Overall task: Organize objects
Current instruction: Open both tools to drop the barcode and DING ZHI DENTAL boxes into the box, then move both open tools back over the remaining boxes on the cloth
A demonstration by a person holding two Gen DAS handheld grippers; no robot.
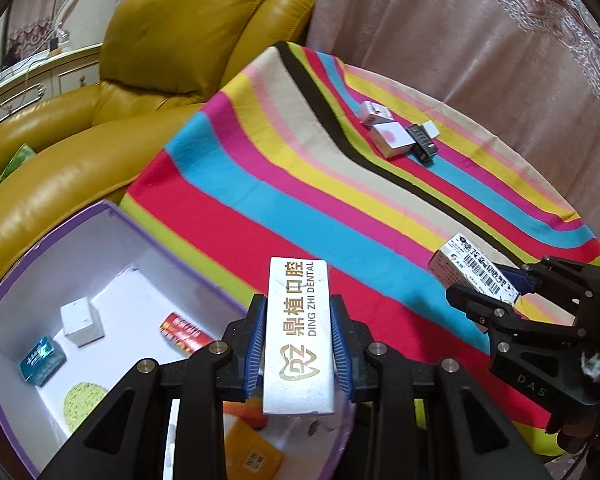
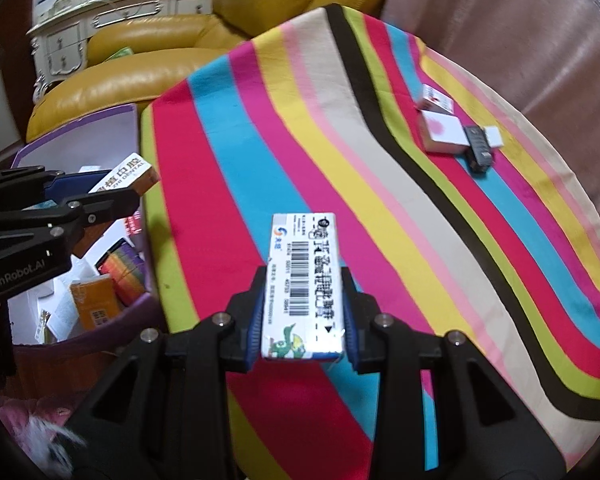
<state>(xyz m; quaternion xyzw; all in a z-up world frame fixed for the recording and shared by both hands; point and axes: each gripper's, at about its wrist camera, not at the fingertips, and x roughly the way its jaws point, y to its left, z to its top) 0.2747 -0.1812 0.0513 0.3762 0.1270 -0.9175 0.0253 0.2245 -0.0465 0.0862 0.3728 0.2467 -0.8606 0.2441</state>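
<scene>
The left gripper (image 1: 299,344) is clamped on a long white dental box (image 1: 299,336) printed "DING ZHI DENTAL", holding it above the near edge of an open purple storage box (image 1: 72,224) with a white interior. Inside that box lie a small white cube box (image 1: 81,321), a teal packet (image 1: 43,359), a red packet (image 1: 184,334), an orange box (image 1: 253,454) and a green speckled disc (image 1: 82,404). The right gripper (image 2: 303,312) is closed on a white barcode carton (image 2: 303,286), held over the striped tablecloth (image 2: 260,160) to the right of the storage box. At the cloth's far side sit two small white boxes with pink marks (image 2: 444,132), touching each other, with a black remote-like device (image 2: 478,152) and a small white block (image 2: 494,137) just beside them. A yellow leather armchair (image 1: 140,92) stands behind the table, and a white cabinet (image 2: 112,16) behind that.
</scene>
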